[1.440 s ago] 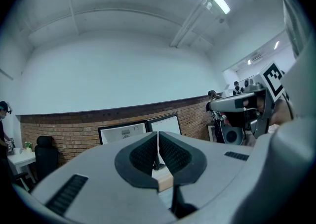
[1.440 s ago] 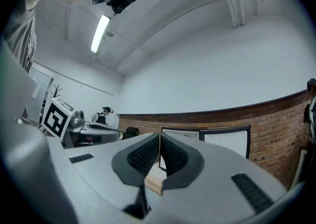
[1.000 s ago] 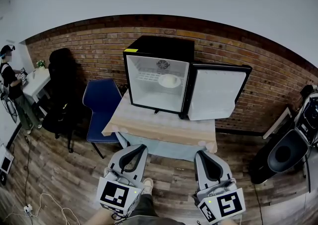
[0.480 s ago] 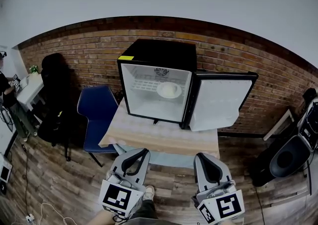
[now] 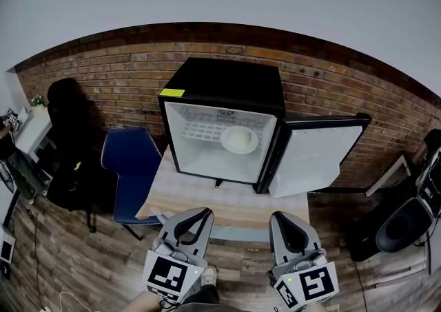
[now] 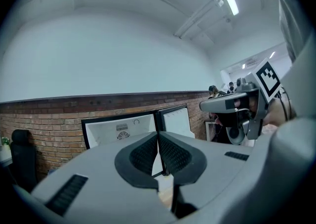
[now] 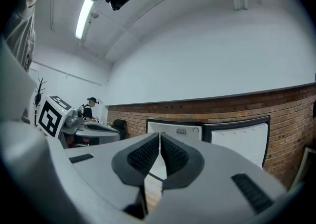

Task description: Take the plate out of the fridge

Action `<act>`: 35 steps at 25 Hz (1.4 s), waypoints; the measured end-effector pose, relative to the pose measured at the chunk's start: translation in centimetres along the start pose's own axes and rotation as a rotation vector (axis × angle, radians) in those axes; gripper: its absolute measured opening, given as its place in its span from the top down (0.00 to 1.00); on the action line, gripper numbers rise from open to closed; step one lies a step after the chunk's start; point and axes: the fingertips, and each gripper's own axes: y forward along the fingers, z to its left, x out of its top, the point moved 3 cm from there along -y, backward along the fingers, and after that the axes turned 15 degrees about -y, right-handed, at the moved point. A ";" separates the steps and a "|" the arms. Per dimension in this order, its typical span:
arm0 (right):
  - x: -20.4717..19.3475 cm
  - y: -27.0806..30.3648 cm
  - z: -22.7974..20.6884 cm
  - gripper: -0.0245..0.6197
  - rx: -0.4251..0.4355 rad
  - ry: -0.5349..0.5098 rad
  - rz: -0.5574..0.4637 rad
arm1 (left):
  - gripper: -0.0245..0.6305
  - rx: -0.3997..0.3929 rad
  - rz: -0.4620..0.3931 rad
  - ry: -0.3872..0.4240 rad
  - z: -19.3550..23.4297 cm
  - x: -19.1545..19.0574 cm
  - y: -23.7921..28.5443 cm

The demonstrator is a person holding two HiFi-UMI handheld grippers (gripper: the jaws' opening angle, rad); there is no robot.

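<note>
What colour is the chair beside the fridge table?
The chair is dark blue; the head view shows it best.

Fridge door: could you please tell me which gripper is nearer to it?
Right. The right gripper hangs in front of the open fridge door, by the right end of the table; the left gripper is farther left, beyond the door's hinge side.

Looked like an office or test workspace: bare brick wall (image 5: 117, 76), wood-plank floor (image 5: 76, 262), a black office chair (image 5: 65, 145) and a blue chair (image 5: 127, 162) beside a small tabletop (image 5: 207, 200) carrying a mini fridge (image 5: 227, 90), a white desk (image 5: 31, 128) at the left, a tube ceiling light (image 7: 82, 19) overhead, a person (image 7: 90, 108) standing at a far desk.
</note>
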 end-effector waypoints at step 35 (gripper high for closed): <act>-2.1 14.6 -5.5 0.91 -0.086 0.016 0.079 | 0.93 -0.096 0.032 -0.115 11.0 1.2 13.3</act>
